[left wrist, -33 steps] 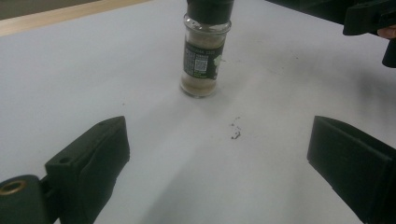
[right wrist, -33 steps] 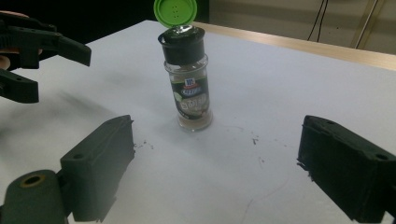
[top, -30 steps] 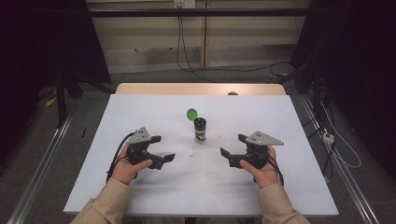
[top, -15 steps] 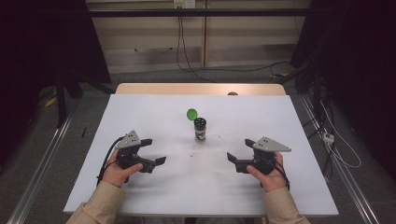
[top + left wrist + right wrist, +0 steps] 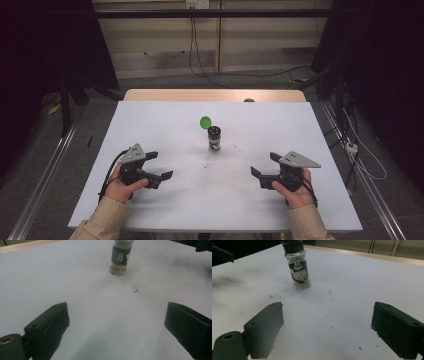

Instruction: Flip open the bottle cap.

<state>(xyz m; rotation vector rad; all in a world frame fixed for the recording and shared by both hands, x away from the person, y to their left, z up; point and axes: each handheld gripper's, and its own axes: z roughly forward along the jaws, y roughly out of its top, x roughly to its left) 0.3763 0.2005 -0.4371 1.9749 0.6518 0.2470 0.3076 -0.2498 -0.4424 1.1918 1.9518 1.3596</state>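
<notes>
Spice jar stands upright near the middle of the white desk, on the far side of both grippers and roughly between them. The left gripper sits at the near left, held in the person's left hand; the right gripper sits at the near right in the right hand. Both are well apart from the jar and point inward toward the desk's centre. Each gripper's fingers are spread wide with nothing between them but bare desk surface; neither touches the jar.

In the left gripper view the jar rises beyond the gap between the two black fingers, toward the far side, with its top cut off by the frame edge. In the right gripper view the jar stands far and to the left of the gap, above the left finger.

It is a small clear glass jar with a black shaker top, a dark label bearing a red-and-blue brand mark, and a pale powder filling its lower part. A round green cap lies flat on the desk just beyond the jar, slightly to its left. A few dark specks dot the desk on the near side of the jar.
</notes>
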